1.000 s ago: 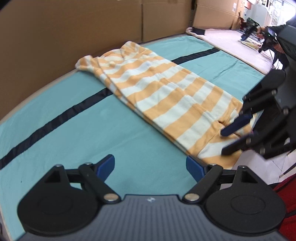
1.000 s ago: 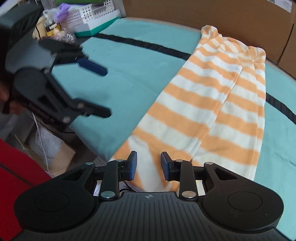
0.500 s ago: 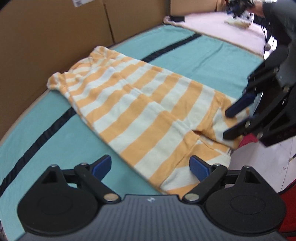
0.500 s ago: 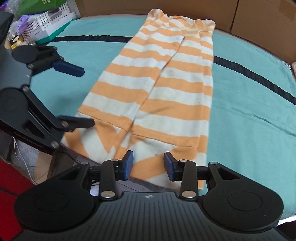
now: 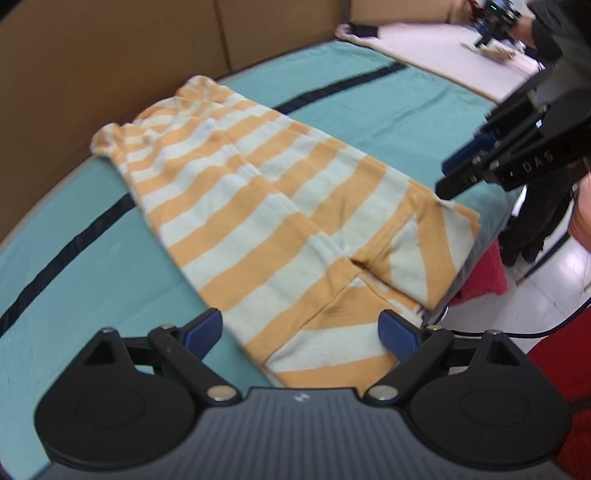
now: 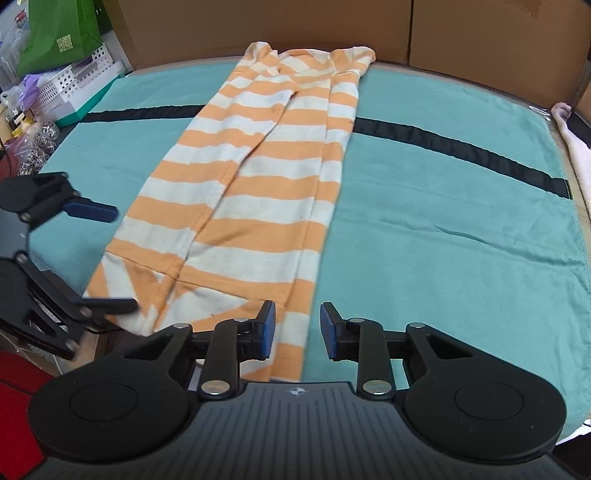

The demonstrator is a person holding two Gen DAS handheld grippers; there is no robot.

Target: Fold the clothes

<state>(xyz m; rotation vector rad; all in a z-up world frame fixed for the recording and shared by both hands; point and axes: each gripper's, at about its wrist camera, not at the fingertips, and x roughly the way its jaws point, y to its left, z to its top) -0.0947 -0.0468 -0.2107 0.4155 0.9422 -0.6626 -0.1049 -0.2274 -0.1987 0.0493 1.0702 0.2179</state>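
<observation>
An orange-and-white striped garment point(image 5: 266, 206) lies flat and folded lengthwise on the teal table cover point(image 5: 92, 280), its near hem at the table's front edge. My left gripper point(image 5: 301, 328) is open wide just above the hem's left part, with nothing between its fingers. In the right wrist view the garment point(image 6: 251, 184) runs away from me. My right gripper point(image 6: 297, 326) is open over the garment's near right corner and holds nothing. The left gripper point(image 6: 107, 258) shows at the left beside the hem. The right gripper point(image 5: 461, 170) hovers at the garment's right side.
Cardboard boxes point(image 6: 480, 40) wall the far side. A white perforated basket point(image 6: 70, 92) and a green bag point(image 6: 59, 33) stand at the left. A black stripe point(image 6: 443, 140) crosses the cover. A person in dark clothes point(image 5: 554, 37) works at a neighbouring table point(image 5: 443, 59).
Both grippers have swung to the right and now sit over the garment's near hem. The garment itself has not moved. Both grippers' openings look unchanged.
</observation>
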